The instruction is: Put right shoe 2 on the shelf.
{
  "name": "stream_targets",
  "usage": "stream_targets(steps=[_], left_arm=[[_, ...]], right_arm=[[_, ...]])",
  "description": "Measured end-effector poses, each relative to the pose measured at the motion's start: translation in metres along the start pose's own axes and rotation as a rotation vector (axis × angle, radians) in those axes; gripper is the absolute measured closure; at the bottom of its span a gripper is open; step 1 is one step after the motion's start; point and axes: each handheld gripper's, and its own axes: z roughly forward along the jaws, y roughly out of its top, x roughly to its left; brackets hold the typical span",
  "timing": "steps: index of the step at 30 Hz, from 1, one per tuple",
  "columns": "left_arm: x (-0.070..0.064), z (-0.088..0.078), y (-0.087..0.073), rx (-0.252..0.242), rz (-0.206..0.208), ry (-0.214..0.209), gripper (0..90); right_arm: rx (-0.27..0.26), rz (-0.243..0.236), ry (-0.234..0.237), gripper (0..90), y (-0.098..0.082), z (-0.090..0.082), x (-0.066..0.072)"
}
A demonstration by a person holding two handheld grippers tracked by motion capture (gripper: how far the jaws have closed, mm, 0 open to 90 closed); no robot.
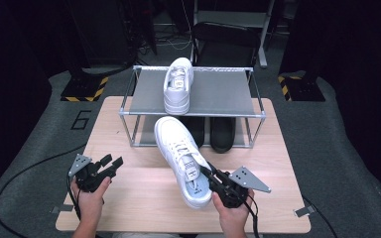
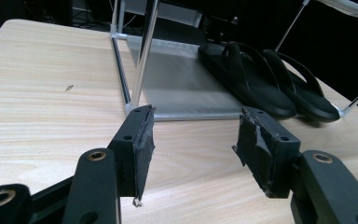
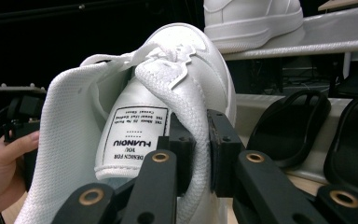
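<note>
The right gripper [image 1: 217, 179] is clenched on the padded collar of a white lace-up leather sneaker [image 1: 183, 158]: in the right gripper view its two black jaws pinch the mesh-lined rim [image 3: 196, 140] from inside and outside, beside the printed tongue label. Seen from the high view, that sneaker hangs tilted over the pale wooden table [image 1: 144, 198], heel toward the person and toe pointing at the rack, the toe close to the front rail of the upper shelf.

The left gripper [image 1: 106, 166] is released, its jaws standing wide apart with nothing between them; it hovers low over the table's left front part, well apart from the sneaker, and its pads [image 2: 145, 140] look worn and frayed.

Behind stands a two-tier metal-framed shoe rack with grey shelves [image 1: 228, 94]. A second white sneaker [image 1: 177, 84] sits on the upper shelf, toe toward the person, left of centre. A pair of black rubber flip-flops [image 2: 265, 84] lies on the lower shelf, side by side at its right half. The rack's front top rail and thin corner posts stand between the held sneaker and the shelves
</note>
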Motion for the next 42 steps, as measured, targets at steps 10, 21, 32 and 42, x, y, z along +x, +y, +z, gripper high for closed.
stream_targets(steps=[10,21,32,42], left_arm=[[0.0,-0.001,0.0,-0.001,0.001,0.003,45.6],[0.0,0.0,0.0,-0.013,-0.01,0.002,45.4],[0.001,-0.001,-0.001,0.001,0.001,0.008,45.4],[0.002,-0.001,-0.001,-0.013,-0.01,0.009,45.4]], right_arm=[[-0.044,-0.002,-0.02,81.9,0.015,-0.01,-0.004],[-0.083,-0.003,-0.066,81.8,0.039,-0.021,-0.015],[-0.102,-0.002,-0.111,81.8,0.061,-0.022,-0.031],[-0.12,-0.013,-0.158,81.8,0.088,-0.018,-0.043]])
